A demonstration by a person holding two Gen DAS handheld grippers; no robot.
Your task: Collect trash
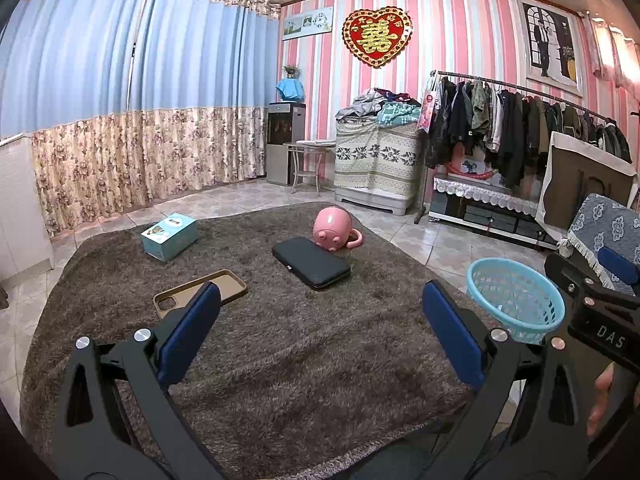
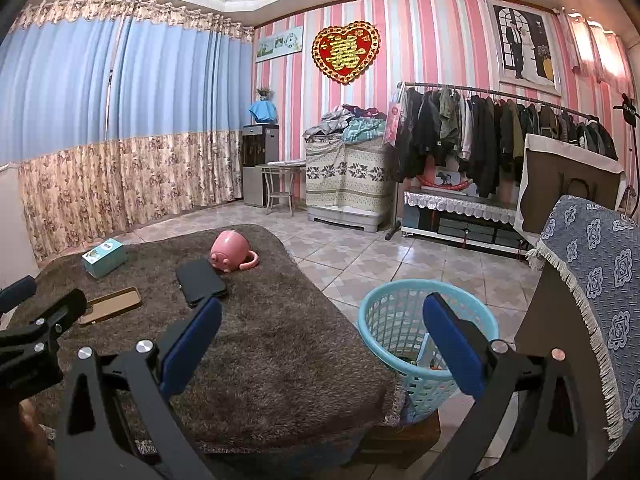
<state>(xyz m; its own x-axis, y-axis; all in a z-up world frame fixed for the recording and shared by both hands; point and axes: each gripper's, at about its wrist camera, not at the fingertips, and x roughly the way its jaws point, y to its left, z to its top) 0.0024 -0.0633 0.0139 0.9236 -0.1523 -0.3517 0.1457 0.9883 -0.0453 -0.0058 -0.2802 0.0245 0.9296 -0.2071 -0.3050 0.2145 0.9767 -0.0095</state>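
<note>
Trash [image 2: 430,354] inside basket [image 2: 384,308], right-wrist only.

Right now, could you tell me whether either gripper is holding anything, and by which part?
Nothing is held: the left gripper and right gripper are both open and empty.

"DAS" in white on right gripper [image 1: 600,312] body at 3 o'c; gold 囍 on red heart plaque [image 1: 377,36] at 12 o'c.

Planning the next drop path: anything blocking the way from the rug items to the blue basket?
Nothing visible. The basket sits off the rug's right edge with its mouth open; bare rug lies between it and the black case. Both claws are open and empty.
</note>
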